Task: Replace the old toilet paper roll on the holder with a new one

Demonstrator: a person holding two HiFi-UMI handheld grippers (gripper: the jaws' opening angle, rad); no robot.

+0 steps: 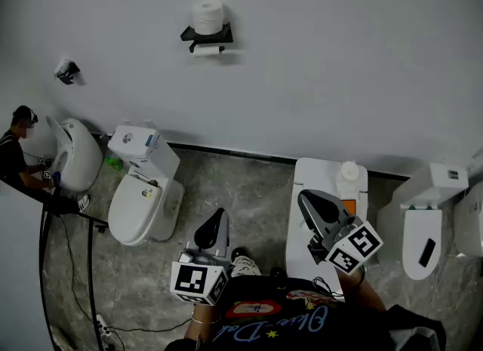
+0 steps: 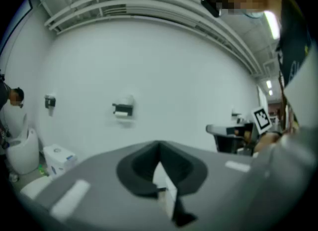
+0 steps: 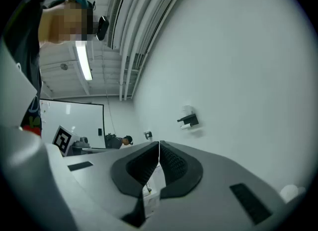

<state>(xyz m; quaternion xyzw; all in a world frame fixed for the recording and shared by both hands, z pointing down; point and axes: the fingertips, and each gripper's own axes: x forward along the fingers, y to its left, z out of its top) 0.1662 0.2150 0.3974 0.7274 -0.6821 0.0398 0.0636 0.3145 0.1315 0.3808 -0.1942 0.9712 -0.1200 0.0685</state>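
A black holder [image 1: 206, 36] hangs high on the white wall. A full white roll [image 1: 207, 16] stands on top of it and a thin, nearly used-up roll [image 1: 206, 50] hangs underneath. Both grippers are far below the holder, close to my body. The left gripper [image 1: 219, 215] is shut with nothing in it and points toward the wall. The right gripper [image 1: 305, 196] is also shut and empty. The left gripper view shows the holder [image 2: 122, 110] small and far off beyond the left gripper [image 2: 159, 146]. In the right gripper view the holder [image 3: 188, 120] sits up and to the right of the right gripper [image 3: 159, 143].
White toilets stand along the wall: one [image 1: 143, 198] at the left, another [image 1: 72, 153] further left, one [image 1: 419, 225] at the right. A white unit [image 1: 317, 180] with a bottle [image 1: 349, 172] is under my right gripper. A person [image 1: 13, 157] crouches far left. Cables [image 1: 83, 266] cross the floor.
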